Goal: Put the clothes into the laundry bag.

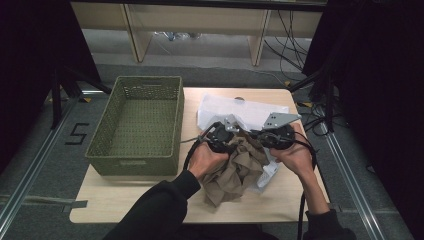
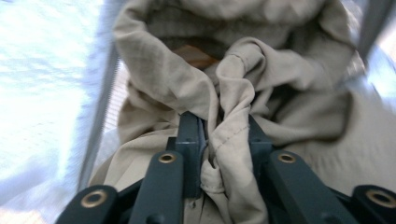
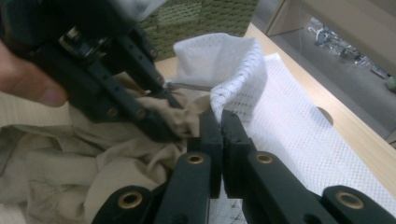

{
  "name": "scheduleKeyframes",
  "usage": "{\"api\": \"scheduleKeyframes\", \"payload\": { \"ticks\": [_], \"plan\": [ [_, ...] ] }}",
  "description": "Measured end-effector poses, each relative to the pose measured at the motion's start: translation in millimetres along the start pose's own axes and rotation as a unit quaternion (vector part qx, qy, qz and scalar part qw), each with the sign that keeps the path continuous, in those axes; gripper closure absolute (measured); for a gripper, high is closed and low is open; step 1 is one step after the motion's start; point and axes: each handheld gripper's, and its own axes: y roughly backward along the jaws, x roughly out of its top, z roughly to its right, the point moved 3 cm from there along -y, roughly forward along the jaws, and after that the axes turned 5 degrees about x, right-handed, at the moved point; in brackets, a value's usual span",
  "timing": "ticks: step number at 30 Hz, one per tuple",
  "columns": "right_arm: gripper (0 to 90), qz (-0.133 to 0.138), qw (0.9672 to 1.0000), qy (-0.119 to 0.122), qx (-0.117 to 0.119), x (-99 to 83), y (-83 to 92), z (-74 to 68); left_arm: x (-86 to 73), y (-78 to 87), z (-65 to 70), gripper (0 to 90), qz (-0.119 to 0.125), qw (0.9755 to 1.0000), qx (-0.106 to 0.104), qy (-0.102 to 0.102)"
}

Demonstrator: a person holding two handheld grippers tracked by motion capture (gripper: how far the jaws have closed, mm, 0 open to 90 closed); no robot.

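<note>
Both grippers meet over the middle of the worktop (image 1: 125, 200), each held in one of the person's hands. Left gripper (image 2: 219, 135) has its jaws drawn in narrow on a twisted fold of the beige garment (image 2: 233, 84); in the left gripper view the hem, with its line of stitching, runs down between the two pads and they press on it from both sides. Right gripper (image 3: 220, 122) has its jaws squeezed almost together on the edge of the white mesh laundry bag (image 3: 261, 93), whose rim stands up in a curl just above the fingertips.

From the high view, the garment (image 1: 235, 170) lies bunched in a heap between the two hands and spills toward the person's edge of the worktop. The mesh bag (image 1: 220, 107) lies spread flat behind and under it, reaching toward the far right corner. In the right gripper view the left gripper (image 3: 159, 100) sits close beside the bag's raised rim, its tips buried in the beige cloth, and the garment trails off to the left of that picture.

An olive-green woven basket (image 1: 137, 125) stands on the left part of the worktop, near the pile but not touching it. Black cables trail from both grippers back toward the person's dark sleeves (image 1: 155, 210).
</note>
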Motion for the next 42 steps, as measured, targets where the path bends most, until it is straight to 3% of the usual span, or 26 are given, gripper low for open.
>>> {"api": "scheduleKeyframes", "payload": {
  "ticks": [2, 3, 5, 6, 9, 11, 12, 17, 21, 22, 24, 28, 29, 31, 34, 36, 39, 42],
  "plan": [
    [90.0, 0.010, 0.9999, -0.001, -0.004, 1.7, 6.2, 0.2, 7.1, 3.2, -2.4, 76.4, 0.008, 0.9998, -0.002, 0.018],
    [90.0, 0.015, 0.9999, -0.001, -0.003, 2.9, 8.8, 0.6, 11.8, 5.7, -4.2, 76.7, 0.015, 0.9994, 0.008, 0.029],
    [90.0, 0.030, 0.9995, -0.003, -0.007, 6.1, 16.8, 2.2, 16.8, 3.2, -5.9, 76.7, 0.023, 0.9985, 0.001, 0.049],
    [90.0, 0.034, 0.9994, -0.004, -0.008, 7.0, 19.4, 2.0, 16.4, -1.2, -5.0, 76.7, 0.020, 0.9983, -0.001, 0.055],
    [90.0, 0.037, 0.9992, -0.008, -0.012, 6.7, 21.5, 3.8, 4.5, -30.8, -0.8, 76.4, -0.014, 0.9991, 0.013, 0.038],
    [90.0, 0.038, 0.9991, -0.017, -0.004, 4.0, 18.5, 3.0, 0.5, -42.0, -0.7, 75.7, -0.010, 0.9975, 0.005, 0.070],
    [90.0, 0.032, 0.9994, -0.011, -0.001, 2.0, 16.2, 3.3, 2.0, -42.3, -2.4, 75.6, -0.006, 0.9973, 0.009, 0.072],
    [90.0, 0.012, 0.9998, -0.011, 0.008, -6.4, 10.8, 0.3, 6.7, -25.1, -17.4, 70.8, 0.018, 0.9956, 0.014, 0.091],
    [90.0, -0.002, 0.9999, -0.011, 0.010, -13.6, 9.8, -1.4, -0.3, -14.6, -19.6, 49.4, 0.021, 0.9954, -0.011, 0.092],
    [90.0, -0.004, 0.9999, -0.012, 0.008, -15.0, 10.5, -1.1, -9.6, -2.5, -18.4, 43.9, 0.012, 0.9949, -0.025, 0.097],
    [90.0, -0.004, 0.9999, -0.014, 0.006, -16.8, 11.6, 0.2, -17.8, 13.7, -18.8, 34.2, 0.017, 0.9967, -0.019, 0.078],
    [90.0, -0.007, 0.9999, -0.014, 0.007, -16.8, 10.2, -0.5, -32.2, 28.2, -18.8, 20.1, 0.011, 0.9978, -0.033, 0.056],
    [90.0, -0.009, 0.9998, -0.016, 0.006, -16.4, 9.7, -1.3, -36.4, 29.1, -17.5, 17.0, -0.001, 0.9988, -0.036, 0.033],
    [90.0, -0.009, 0.9999, -0.010, 0.008, -15.3, 7.8, -0.9, -40.9, 24.4, -13.6, 15.8, -0.005, 0.9991, -0.040, 0.010],
    [90.0, -0.013, 0.9998, -0.013, 0.010, -16.1, 6.4, -2.2, -43.9, 13.0, -4.3, 10.9, -0.010, 0.9981, -0.058, 0.015],
    [90.0, -0.013, 0.9998, -0.012, 0.011, -16.5, 6.3, -1.2, -44.6, 7.5, 0.9, 0.0, -0.014, 0.9985, -0.053, -0.009],
    [90.0, -0.013, 0.9998, -0.010, 0.013, -17.8, 4.7, -1.7, -44.5, 0.9, 5.4, 0.0, -0.026, 0.9988, -0.028, -0.032],
    [90.0, -0.014, 0.9998, -0.008, 0.014, -18.0, 3.4, -1.6, -44.2, -3.5, 7.4, 0.0, -0.029, 0.9989, -0.002, -0.038]
  ]
}}
